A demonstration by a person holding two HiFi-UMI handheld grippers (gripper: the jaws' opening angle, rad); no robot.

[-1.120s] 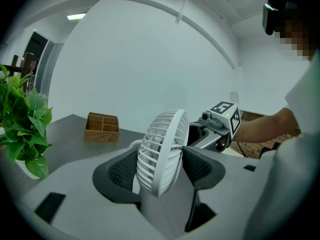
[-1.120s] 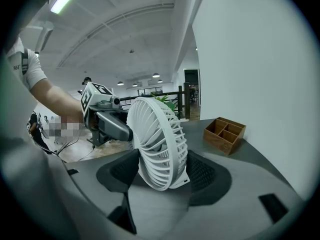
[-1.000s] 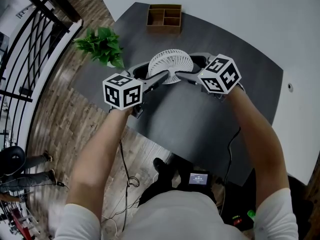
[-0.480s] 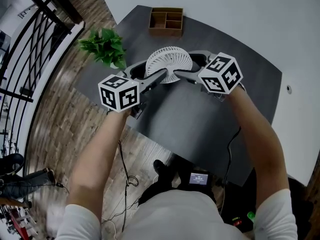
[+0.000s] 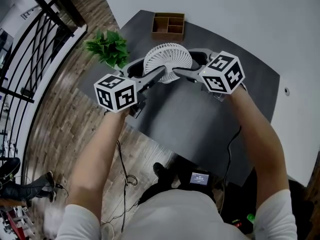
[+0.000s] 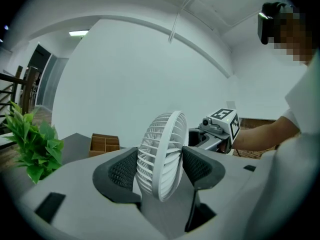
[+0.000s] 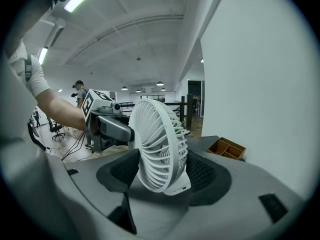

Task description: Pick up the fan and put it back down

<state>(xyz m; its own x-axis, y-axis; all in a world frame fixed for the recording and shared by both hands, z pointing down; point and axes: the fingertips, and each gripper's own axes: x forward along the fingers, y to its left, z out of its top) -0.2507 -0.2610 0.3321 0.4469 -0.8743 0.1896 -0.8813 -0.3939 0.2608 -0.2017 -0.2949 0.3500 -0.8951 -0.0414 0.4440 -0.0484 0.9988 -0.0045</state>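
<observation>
A white round fan (image 5: pixel 168 62) with a slatted grille is held between both grippers above the dark grey table (image 5: pixel 200 124). My left gripper (image 5: pixel 146 73) grips it from the left and my right gripper (image 5: pixel 192 70) from the right. In the left gripper view the fan (image 6: pixel 161 156) stands edge-on between the black ribbed pads (image 6: pixel 123 172), with the left gripper (image 6: pixel 160 173) shut on it. The right gripper view shows the fan (image 7: pixel 160 146) tilted, its small base low, and the right gripper (image 7: pixel 161 176) closed on its rim. The table under the fan is hidden.
A wooden compartment box (image 5: pixel 168 25) sits at the table's far edge. A green leafy plant (image 5: pixel 109 48) stands at the far left corner, close to the left gripper. A black railing (image 5: pixel 30 54) and wood floor lie to the left; a white wall is behind the table.
The fan has risen a little with both grippers still on it. The left gripper's marker cube has drifted left and slightly towards me.
</observation>
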